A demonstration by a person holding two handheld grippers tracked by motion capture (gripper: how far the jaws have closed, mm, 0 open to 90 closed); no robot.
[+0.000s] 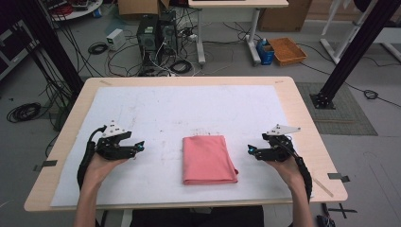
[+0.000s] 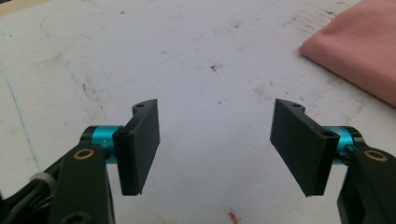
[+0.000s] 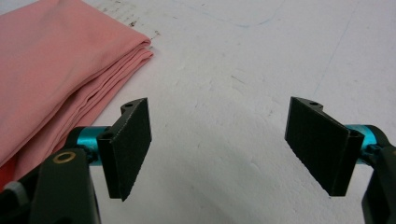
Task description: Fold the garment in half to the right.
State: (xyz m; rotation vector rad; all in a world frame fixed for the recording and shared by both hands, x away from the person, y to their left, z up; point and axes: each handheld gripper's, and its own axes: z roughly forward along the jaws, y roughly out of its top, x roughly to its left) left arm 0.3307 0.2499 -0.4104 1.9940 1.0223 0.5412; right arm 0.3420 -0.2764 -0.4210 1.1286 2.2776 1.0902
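Observation:
A pink cloth (image 1: 208,159), folded into a neat rectangle, lies flat on the white sheet near the middle of the table. My left gripper (image 1: 140,147) rests to the cloth's left, pointing toward it, with its jaws wide apart and nothing between them. In the left gripper view (image 2: 217,144) a corner of the cloth (image 2: 359,51) shows at the upper right. My right gripper (image 1: 249,150) sits to the cloth's right, also pointing at it, open and empty. The right gripper view (image 3: 219,147) has the cloth's layered folded edge (image 3: 60,70) at its left.
A white sheet (image 1: 189,109) covers most of the wooden table (image 1: 302,109) and carries faint marks and stains. Beyond the far edge stand computer cases (image 1: 156,33), loose cables, an orange tray (image 1: 287,50) and black frame posts (image 1: 352,47).

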